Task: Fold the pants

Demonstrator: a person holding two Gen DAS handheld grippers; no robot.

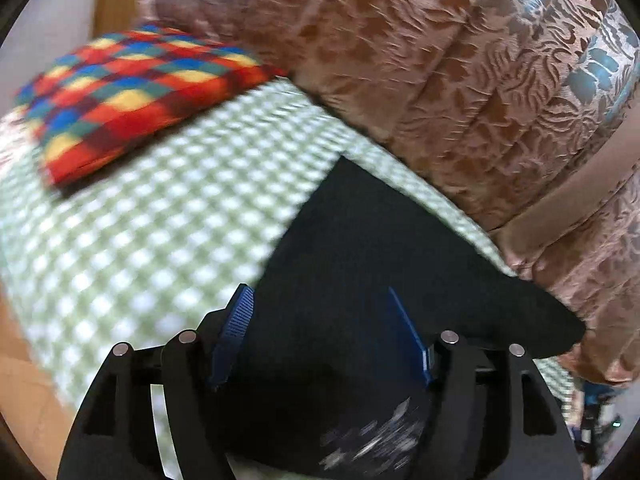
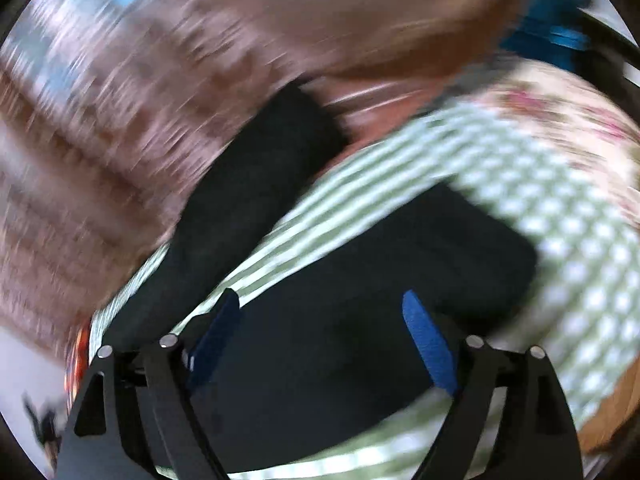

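Observation:
Black pants lie on a green-and-white checked cloth. In the left wrist view my left gripper is open, its blue pads spread just above the dark fabric. In the right wrist view, which is blurred by motion, the pants show as two dark legs with checked cloth between them. My right gripper is open over the nearer leg. I cannot tell whether either gripper touches the cloth.
A folded bright multicoloured checked blanket lies at the far left. Pinkish-brown patterned cushions with blue flowers run along the back and show blurred in the right wrist view. A floral cloth lies at right.

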